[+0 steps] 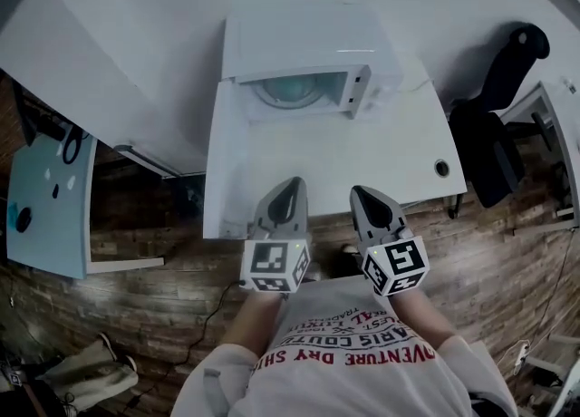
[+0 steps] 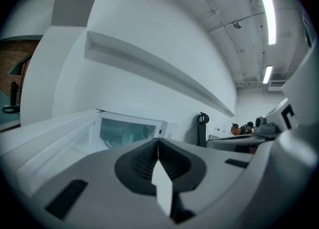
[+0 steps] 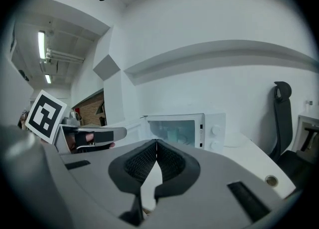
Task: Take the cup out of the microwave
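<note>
While my left gripper (image 1: 290, 187) and right gripper (image 1: 363, 194) hang short of the table's (image 1: 272, 170) near edge, each with jaws pressed together on nothing, the microwave (image 1: 308, 43) stands at the far side, door (image 3: 132, 126) swung open leftward. My right gripper view shows a pale shape inside the cavity, apparently the cup (image 3: 173, 134). The head view gives only the round glass plate (image 1: 290, 91).

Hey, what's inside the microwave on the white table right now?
Inside the microwave, a round glass turntable shows from the head view. The right gripper view shows a pale, cup-like shape there, too blurred to confirm. The cavity's rear is hidden by its roof.
</note>
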The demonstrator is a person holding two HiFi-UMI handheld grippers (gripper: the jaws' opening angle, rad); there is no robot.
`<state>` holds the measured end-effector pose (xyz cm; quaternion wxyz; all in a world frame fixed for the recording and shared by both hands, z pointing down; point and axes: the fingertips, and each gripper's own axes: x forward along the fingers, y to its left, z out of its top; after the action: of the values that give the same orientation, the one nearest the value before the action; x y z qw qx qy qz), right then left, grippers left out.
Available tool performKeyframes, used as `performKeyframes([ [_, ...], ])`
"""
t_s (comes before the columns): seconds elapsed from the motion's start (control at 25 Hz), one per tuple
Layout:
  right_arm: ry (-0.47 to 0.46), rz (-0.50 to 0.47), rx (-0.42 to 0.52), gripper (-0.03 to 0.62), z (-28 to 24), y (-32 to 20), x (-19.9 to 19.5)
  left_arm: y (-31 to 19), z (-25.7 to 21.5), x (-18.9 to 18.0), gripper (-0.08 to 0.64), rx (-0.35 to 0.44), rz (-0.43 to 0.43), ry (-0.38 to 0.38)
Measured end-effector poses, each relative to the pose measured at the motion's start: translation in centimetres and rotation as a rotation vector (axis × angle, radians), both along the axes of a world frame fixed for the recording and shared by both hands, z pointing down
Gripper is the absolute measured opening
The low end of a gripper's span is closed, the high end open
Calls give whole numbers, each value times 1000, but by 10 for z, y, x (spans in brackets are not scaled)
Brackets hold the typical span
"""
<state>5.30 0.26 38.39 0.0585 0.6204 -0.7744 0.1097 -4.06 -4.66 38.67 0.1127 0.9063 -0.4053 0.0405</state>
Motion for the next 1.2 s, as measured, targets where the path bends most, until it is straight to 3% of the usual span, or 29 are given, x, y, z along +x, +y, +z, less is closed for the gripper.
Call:
performKeyframes([
  [0.2,-4,-55,-14,12,11,-52,10,-43,16,7,8,-25,-52,-2],
  [0.48,-21,-160,-33,12,23,-128,23,-98,27,18,8,12,-165,22],
  [0.68,-21,-212,-61,12,38,-180,43,-139,40,32,8,2,-229,-18],
  [1.0,-8,-283,-121,12,77,-234,58,-206,81,57,13,-56,-249,-52],
  [1.08,-3,-306,-135,12,85,-240,57,-220,91,62,76,-74,-245,-50],
  [1.2,4,-330,-161,12,97,-247,56,-239,103,67,242,-77,-258,-33],
])
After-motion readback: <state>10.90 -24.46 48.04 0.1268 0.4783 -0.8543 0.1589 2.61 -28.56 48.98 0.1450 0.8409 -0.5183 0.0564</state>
